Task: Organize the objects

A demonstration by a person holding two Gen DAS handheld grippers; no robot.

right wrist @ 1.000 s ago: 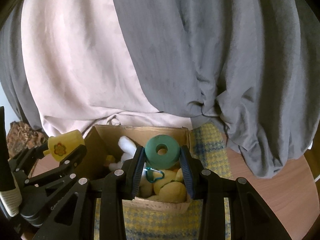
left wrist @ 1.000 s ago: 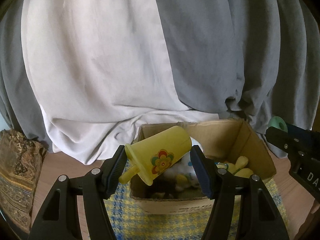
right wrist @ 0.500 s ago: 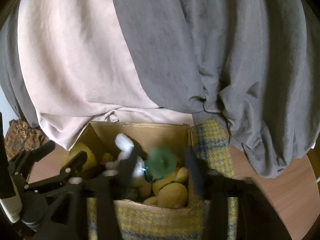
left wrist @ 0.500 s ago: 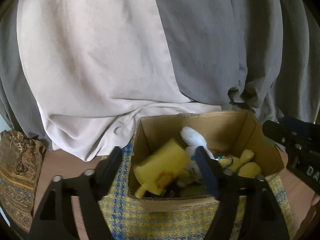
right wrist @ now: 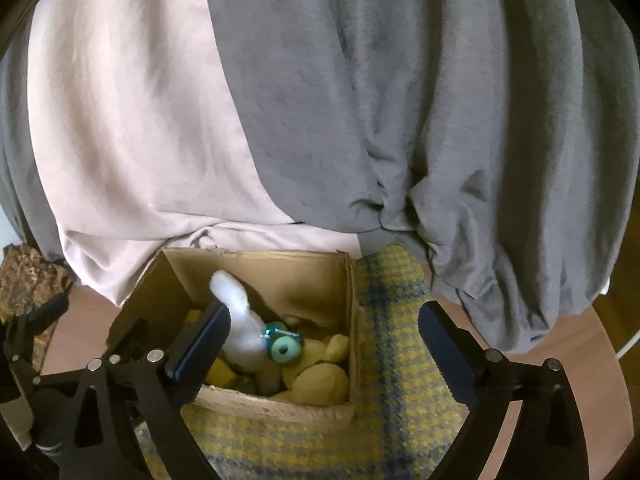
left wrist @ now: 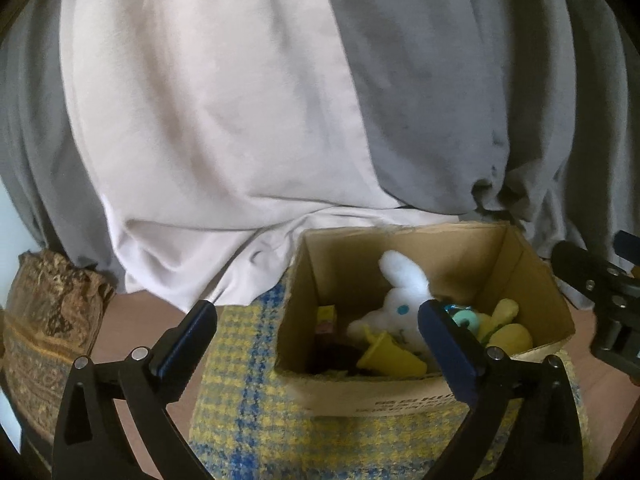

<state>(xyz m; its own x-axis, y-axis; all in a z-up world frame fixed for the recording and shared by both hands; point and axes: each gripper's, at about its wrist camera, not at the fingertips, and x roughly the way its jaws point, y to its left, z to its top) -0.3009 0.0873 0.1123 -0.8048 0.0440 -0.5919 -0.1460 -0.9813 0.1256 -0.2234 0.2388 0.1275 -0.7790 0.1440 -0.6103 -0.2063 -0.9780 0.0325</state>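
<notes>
The near wall of the cardboard box hides the lower part of the yellow popsicle mould. The right finger of the left gripper covers part of the white plush rabbit and the green ring. The print on the box front is too blurred to read. The patterned cushion is cut off by the left edge.

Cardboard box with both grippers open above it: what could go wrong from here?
1. The left gripper, its jaws just opened and empty, has one finger low over the cardboard box; pulling back carelessly could snag its front wall.
2. The green roll sits atop the white plush toy and yellow plush; it may roll.
3. The right gripper straddles the box's side wall, jaws just opened.
</notes>
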